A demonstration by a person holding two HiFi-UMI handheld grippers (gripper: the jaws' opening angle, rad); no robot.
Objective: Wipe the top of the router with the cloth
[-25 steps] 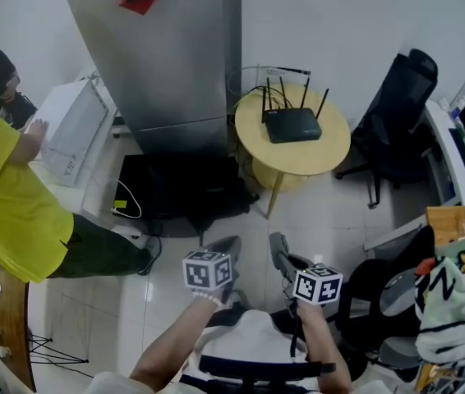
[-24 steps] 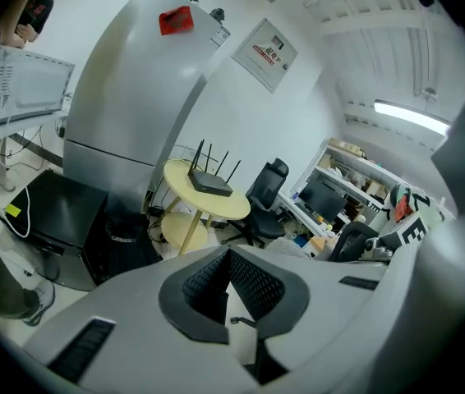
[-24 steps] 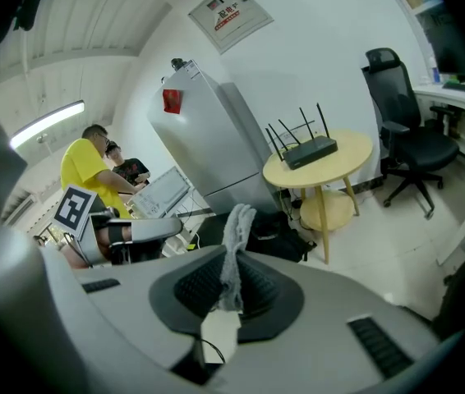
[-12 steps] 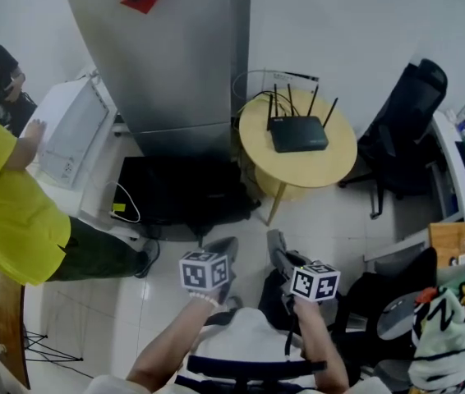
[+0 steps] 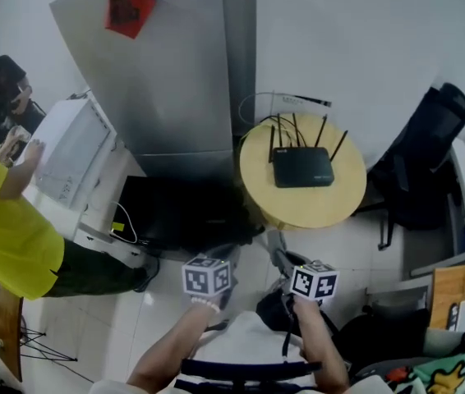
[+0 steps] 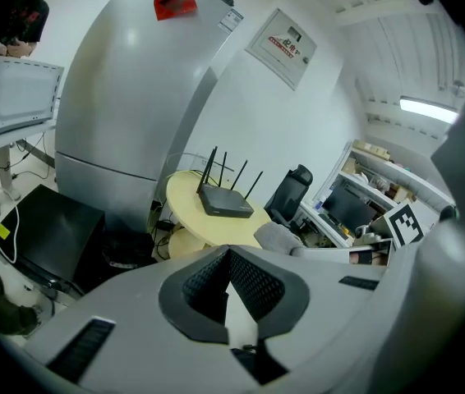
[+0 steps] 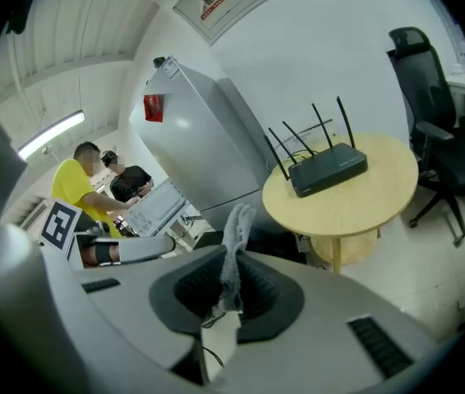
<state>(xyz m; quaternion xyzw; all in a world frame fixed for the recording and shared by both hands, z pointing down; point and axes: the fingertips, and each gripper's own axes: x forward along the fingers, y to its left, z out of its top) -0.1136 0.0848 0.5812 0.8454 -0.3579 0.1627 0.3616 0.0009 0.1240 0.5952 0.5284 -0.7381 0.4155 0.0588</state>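
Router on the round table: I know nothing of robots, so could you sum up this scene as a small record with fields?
Router: black, four antennas up, lying on the table
Table: round, pale wood, beside a tall grey cabinet
Cloth: grey, pinched in the right gripper's jaws, sticking up
Right gripper: shut on the cloth, away from the table
Left gripper: jaws together, nothing between them
Wiping: not yet begun; cloth apart from router
Bystander: person in a yellow shirt, at the left
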